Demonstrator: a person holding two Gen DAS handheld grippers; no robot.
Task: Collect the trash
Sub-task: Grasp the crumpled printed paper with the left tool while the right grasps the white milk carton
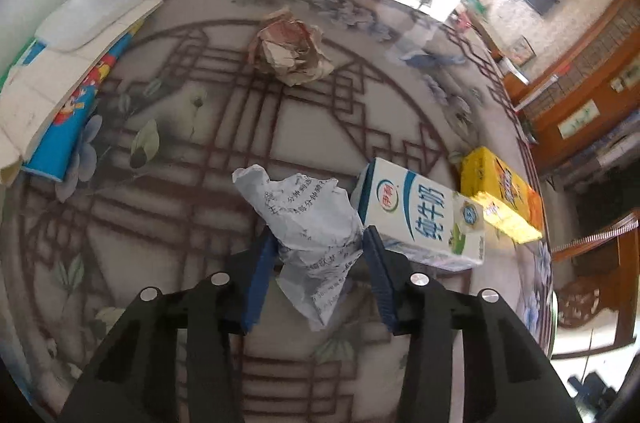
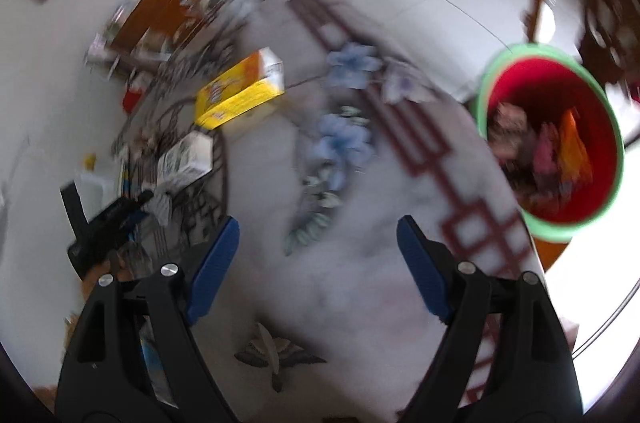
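Observation:
My left gripper [image 1: 318,235] is shut on a crumpled white paper [image 1: 308,219] with printed text, its blue pads pressing both sides just above the patterned table [image 1: 180,143]. A white and blue milk carton [image 1: 420,215] lies right beside it, with a yellow box [image 1: 500,195] behind. A crumpled brown paper ball [image 1: 290,51] sits farther back. My right gripper [image 2: 318,223] is open over the table with nothing between its fingers. A red bin [image 2: 532,79] with a green rim stands off the table's edge to its upper right, holding several pieces of trash.
A white bag and stacked boards over a colourful book [image 1: 68,127] occupy the table's left side. A blue and clear wrapper [image 1: 424,57] lies at the back right. The right wrist view is blurred; it shows the yellow box [image 2: 240,91] and milk carton [image 2: 186,155] at left.

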